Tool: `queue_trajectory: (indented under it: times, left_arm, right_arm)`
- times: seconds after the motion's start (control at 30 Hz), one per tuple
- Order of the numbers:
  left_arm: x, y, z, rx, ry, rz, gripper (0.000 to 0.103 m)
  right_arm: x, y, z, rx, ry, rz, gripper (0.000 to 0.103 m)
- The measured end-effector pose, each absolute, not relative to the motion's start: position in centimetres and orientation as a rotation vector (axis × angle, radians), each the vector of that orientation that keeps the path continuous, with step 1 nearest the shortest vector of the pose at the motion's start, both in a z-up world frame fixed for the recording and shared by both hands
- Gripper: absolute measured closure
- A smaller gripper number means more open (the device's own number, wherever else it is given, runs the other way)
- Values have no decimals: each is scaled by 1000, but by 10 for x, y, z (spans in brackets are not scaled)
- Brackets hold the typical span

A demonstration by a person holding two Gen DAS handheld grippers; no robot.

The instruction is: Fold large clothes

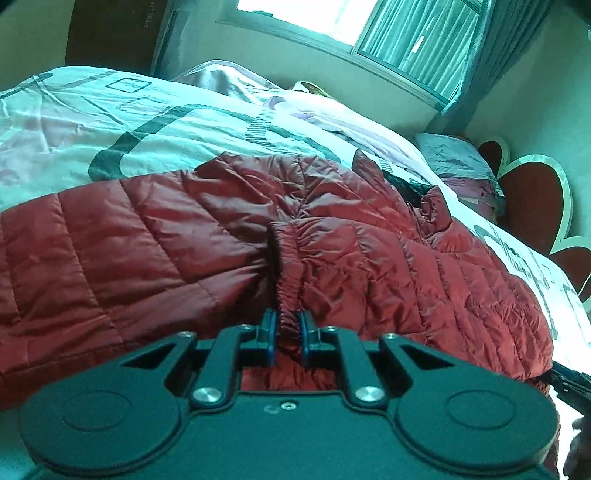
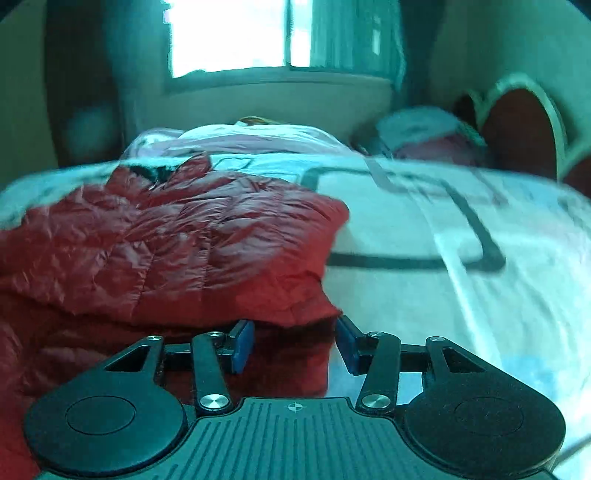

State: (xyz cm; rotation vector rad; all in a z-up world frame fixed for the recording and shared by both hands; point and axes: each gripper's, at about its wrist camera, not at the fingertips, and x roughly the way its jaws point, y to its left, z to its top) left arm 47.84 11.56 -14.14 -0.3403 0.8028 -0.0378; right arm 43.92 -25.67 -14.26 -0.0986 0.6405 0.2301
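A red quilted puffer jacket (image 1: 332,236) lies spread on the bed. My left gripper (image 1: 287,325) is shut on the jacket's gathered elastic cuff (image 1: 286,266), which runs up between the blue pads. In the right wrist view the jacket (image 2: 166,236) fills the left half, its corner reaching between my fingers. My right gripper (image 2: 294,339) is open, its blue pads (image 2: 243,343) wide apart around the jacket's near corner at the bed surface. The right gripper also shows in the left wrist view (image 1: 570,384) at the jacket's right edge.
The bed has a white cover with dark grey line patterns (image 1: 155,122) (image 2: 461,236). A lilac blanket (image 1: 332,114) and pillow (image 1: 458,158) lie at the far side. A red heart-shaped headboard (image 1: 532,192) stands right. A window with curtains (image 1: 406,33) is behind.
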Motion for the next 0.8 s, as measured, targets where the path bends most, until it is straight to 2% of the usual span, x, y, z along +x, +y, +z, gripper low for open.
queue_trajectory:
  times: [0.13,0.27,0.3,0.4,0.47,0.5,0.53,0.57,0.7,0.8]
  left_arm:
    - [479,111,-142,-329,809,-37,90]
    - [481,108,-143,-305,811,-35,91]
    - [481,110,-143,-306,811,-38,90]
    - [475,115,-136,-281,808,-30,78]
    - [463,116,-120,-240,752,-12,81]
    - [460,114,-113,-223,721,0,81]
    - [460,112,-107,-216,698,-2,81]
    - [463,107,-103,-209,686,-10,81]
    - [493,81,-114,-168,756,-99,81]
    - [513,65,-140,-93,850,-107,80]
  right_arm:
    - [453,-263,-145,-64,589,113,55]
    - [441,-268,-155,-46,658,74,55]
    - [433,-272,-154,-31,665,76,55]
    - [409,-296,-137,59,643,101,55]
    - [407,-306,-120,111,607,129,55]
    - [412,-307,-112,113,595,140,58]
    - [422,-305,-106,107,598,152,79]
    - [432,-302,-103,111,610,168,89]
    - [471,-270,-114,36,692,290,89]
    - [498,-275,-141,50,781,131,89]
